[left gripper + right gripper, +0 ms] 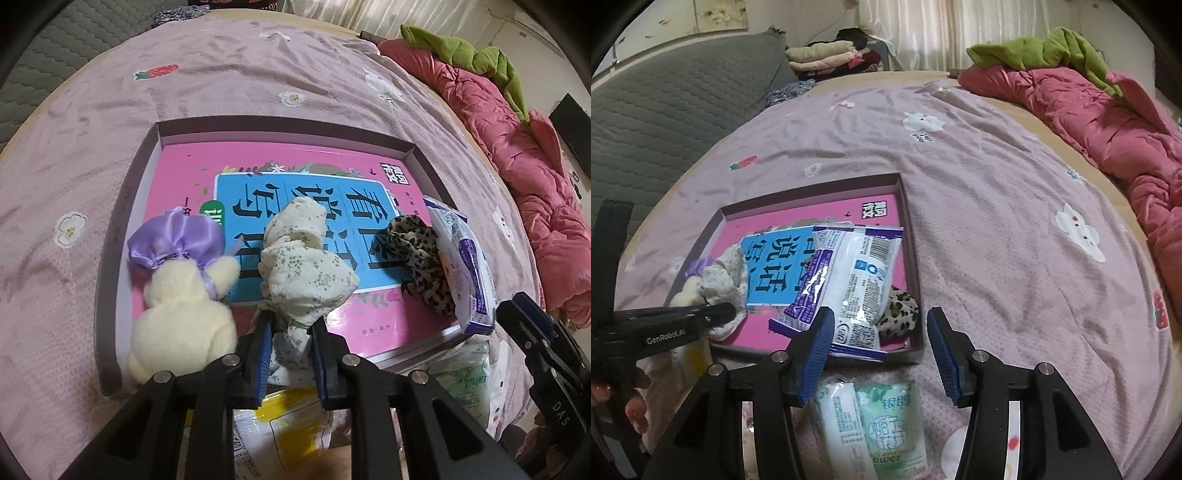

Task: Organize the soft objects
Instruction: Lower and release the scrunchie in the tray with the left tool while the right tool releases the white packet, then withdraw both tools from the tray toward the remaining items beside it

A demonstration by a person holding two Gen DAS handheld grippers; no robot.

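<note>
A shallow box [162, 129] [908, 206] lies on the bed with a pink book [192, 162] inside. My left gripper [291, 328] is shut on a floral cloth bundle [306, 258], which rests over the book; it also shows in the right wrist view [720, 280]. A cream plush with a purple bow [184, 288] lies at the box's left. A leopard-print scrunchie [421, 254] [901, 314] and a white-and-purple tissue pack [465, 266] [849, 280] lie at the box's right. My right gripper [879, 332] is open and empty, just before the box's near edge.
A green tissue pack [890, 421] lies on the purple bedspread [997, 221] under my right gripper. A pink quilt [1089, 110] with a green cloth [1045, 48] lies at the far right. A grey headboard [665, 110] stands at the left. A yellow packet [288, 413] lies under my left gripper.
</note>
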